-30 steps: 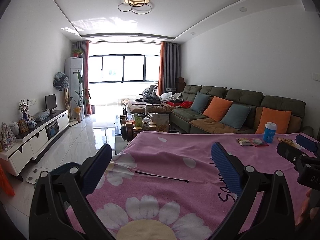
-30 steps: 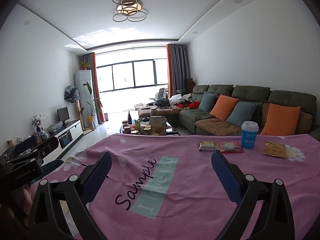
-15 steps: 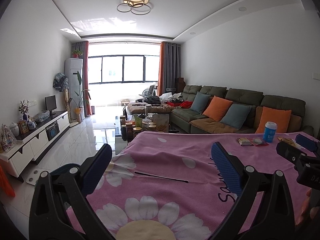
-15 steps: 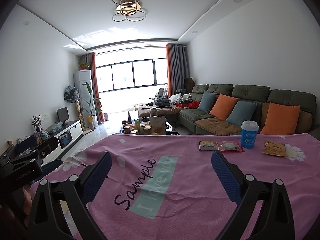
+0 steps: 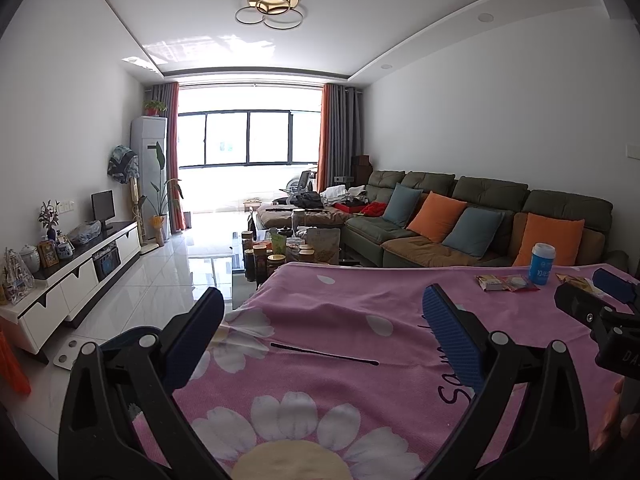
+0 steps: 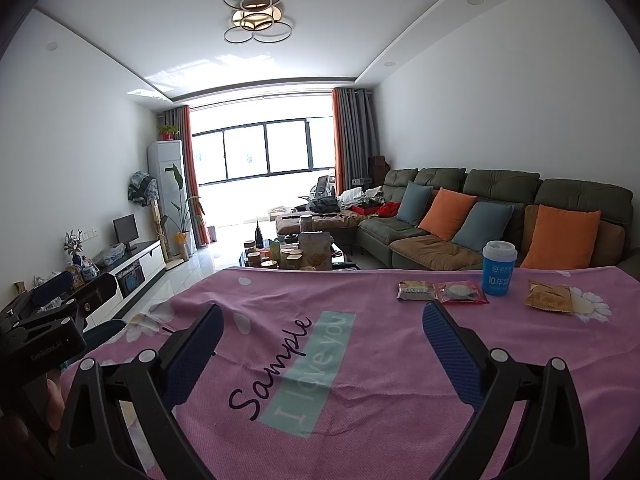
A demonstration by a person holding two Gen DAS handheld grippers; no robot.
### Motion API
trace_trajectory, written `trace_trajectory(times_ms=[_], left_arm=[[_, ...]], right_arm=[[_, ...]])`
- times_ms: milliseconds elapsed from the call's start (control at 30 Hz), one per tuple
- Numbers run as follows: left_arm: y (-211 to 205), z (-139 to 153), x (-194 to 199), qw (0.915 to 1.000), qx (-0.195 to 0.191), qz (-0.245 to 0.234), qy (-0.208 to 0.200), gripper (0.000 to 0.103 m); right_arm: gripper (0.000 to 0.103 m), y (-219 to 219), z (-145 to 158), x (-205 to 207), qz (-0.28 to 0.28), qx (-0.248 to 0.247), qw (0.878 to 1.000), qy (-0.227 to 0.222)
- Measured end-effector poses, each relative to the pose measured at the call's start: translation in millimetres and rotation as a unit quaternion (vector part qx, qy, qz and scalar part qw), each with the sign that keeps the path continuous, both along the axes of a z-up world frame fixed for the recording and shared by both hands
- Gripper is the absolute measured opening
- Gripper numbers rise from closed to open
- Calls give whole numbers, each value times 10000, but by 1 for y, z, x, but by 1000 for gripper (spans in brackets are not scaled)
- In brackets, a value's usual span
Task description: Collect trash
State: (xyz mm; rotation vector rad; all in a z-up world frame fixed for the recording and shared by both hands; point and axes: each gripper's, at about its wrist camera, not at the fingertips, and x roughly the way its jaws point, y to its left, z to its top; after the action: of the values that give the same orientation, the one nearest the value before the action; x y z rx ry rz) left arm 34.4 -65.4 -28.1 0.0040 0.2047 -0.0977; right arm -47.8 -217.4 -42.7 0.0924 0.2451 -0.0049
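Barely anything has moved over the last second: both views sit almost exactly where they were, so the collecting has not begun. The left hand-held gripper (image 5: 320,320) hovers over the near left part of the worktop (image 5: 340,320), jaws spread wide with nothing between them. The right hand-held gripper (image 6: 322,330) does the same above the "Sample" lettering on the pink flowered cloth (image 6: 360,400), wide open and empty too.

And there's the trash, all lined up along the far right edge of the worktop. A tan snack packet (image 6: 416,291) lies touching a red wrapper (image 6: 461,293); just beside that stands a blue cup (image 6: 498,267), upright with its lid on, and near it, closer to the far right corner, a brown wrapper (image 6: 549,296) lies flat. From the left view the same row shows small, by the far edge, with the cup (image 5: 541,263) standing clear.

My read: the right one is better placed, and needs to travel forward and rightward first. The flat wrappers look awkward to pinch off soft cloth. No bin is in view.
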Motion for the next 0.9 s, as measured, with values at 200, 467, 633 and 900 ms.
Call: trace_trajectory(times_ms=[200, 467, 633, 900], left_arm=[[-1, -2, 1, 10000, 11, 16, 16, 98], [-1, -3, 2, 10000, 8, 28, 37, 98], [0, -2, 1, 10000, 8, 31, 36, 98], [1, -3, 1, 10000, 13, 43, 59, 98]], right_arm=[[96, 0, 0, 0, 2, 7, 10000, 4], [96, 0, 0, 1, 3, 14, 10000, 4], [96, 0, 0, 0, 0, 11, 10000, 10], [96, 0, -1, 2, -4, 19, 10000, 19]])
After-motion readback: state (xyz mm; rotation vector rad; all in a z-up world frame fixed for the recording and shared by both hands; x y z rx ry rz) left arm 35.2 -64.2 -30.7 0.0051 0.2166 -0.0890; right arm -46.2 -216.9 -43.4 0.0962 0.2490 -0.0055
